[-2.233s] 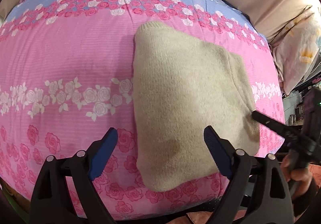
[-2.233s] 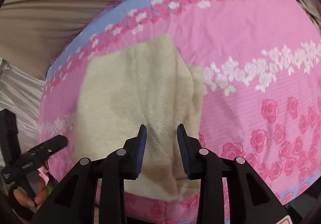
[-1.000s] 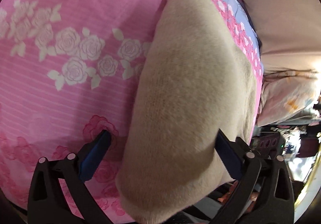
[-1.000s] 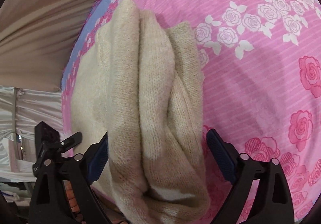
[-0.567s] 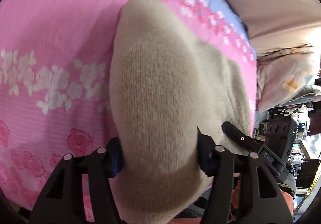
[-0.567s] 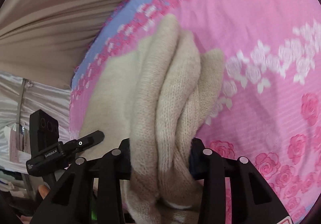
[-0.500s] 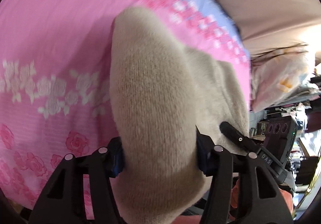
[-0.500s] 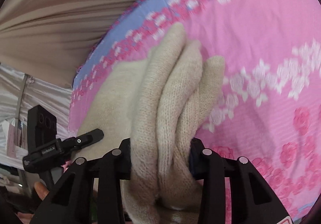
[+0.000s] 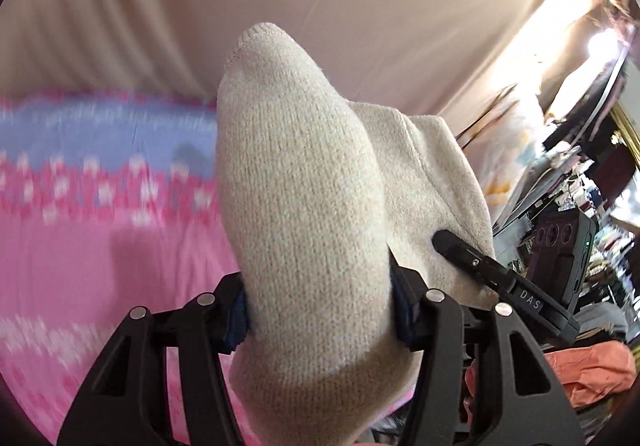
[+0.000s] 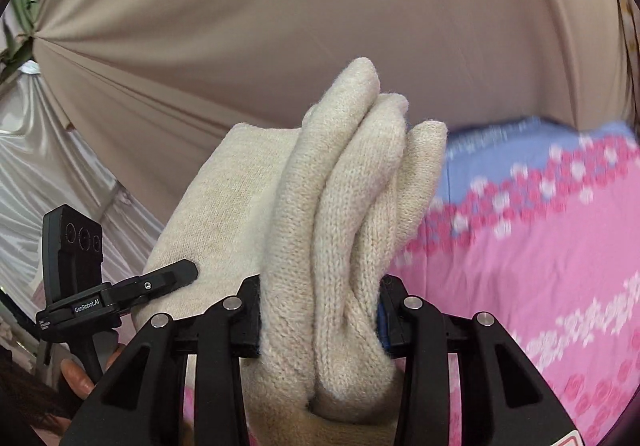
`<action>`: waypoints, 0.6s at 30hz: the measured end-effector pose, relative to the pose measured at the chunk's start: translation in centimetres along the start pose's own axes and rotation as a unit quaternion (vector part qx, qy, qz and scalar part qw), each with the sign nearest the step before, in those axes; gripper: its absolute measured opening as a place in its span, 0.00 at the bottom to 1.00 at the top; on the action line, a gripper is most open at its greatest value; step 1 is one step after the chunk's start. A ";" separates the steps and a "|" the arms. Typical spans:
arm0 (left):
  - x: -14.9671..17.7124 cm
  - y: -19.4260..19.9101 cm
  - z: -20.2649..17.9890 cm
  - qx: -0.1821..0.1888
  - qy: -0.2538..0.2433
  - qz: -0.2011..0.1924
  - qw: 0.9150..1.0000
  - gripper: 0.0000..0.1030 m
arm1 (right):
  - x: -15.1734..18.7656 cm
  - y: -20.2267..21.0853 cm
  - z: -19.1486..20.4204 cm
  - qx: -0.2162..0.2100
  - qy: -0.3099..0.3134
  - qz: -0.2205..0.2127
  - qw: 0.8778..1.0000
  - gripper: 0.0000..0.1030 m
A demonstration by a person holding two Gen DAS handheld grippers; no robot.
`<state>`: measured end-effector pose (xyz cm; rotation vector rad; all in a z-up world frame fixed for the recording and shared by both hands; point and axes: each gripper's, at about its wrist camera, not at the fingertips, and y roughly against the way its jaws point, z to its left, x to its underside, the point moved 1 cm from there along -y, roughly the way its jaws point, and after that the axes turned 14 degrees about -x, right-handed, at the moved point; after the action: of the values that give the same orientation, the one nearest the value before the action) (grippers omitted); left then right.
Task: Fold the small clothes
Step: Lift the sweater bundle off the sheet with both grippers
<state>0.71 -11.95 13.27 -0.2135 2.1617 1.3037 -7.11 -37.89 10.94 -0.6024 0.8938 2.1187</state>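
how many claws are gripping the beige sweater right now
2. The left claw clamps one bunched side of the beige sweater; the right claw clamps the other side, where its folded layers stack. None looks hidden.

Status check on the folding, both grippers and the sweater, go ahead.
Left gripper shut on beige sweater. Right gripper shut on its bunched folds. Sweater above pink bedspread. Nothing in the way.
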 end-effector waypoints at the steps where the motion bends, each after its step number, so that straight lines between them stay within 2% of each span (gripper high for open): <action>1: -1.1 1.1 -0.7 0.004 -0.008 -0.017 1.000 0.52 | -0.8 0.5 0.6 -0.003 0.009 -0.011 1.000 0.36; 7: -5.6 6.1 -2.7 0.030 -0.041 -0.090 0.995 0.53 | -5.1 3.1 4.8 -0.019 0.069 -0.073 0.995 0.36; 12: -7.9 10.4 -4.0 0.040 -0.073 -0.152 0.985 0.53 | -7.9 5.0 8.4 -0.034 0.113 -0.112 0.987 0.36; 18: -9.3 13.8 -3.9 0.041 -0.085 -0.190 0.977 0.54 | -9.7 5.8 11.9 -0.051 0.140 -0.129 0.980 0.37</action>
<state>0.83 -9.81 30.22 -0.4409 1.9102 0.9760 -7.27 -36.07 27.24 -1.0340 0.8087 1.8803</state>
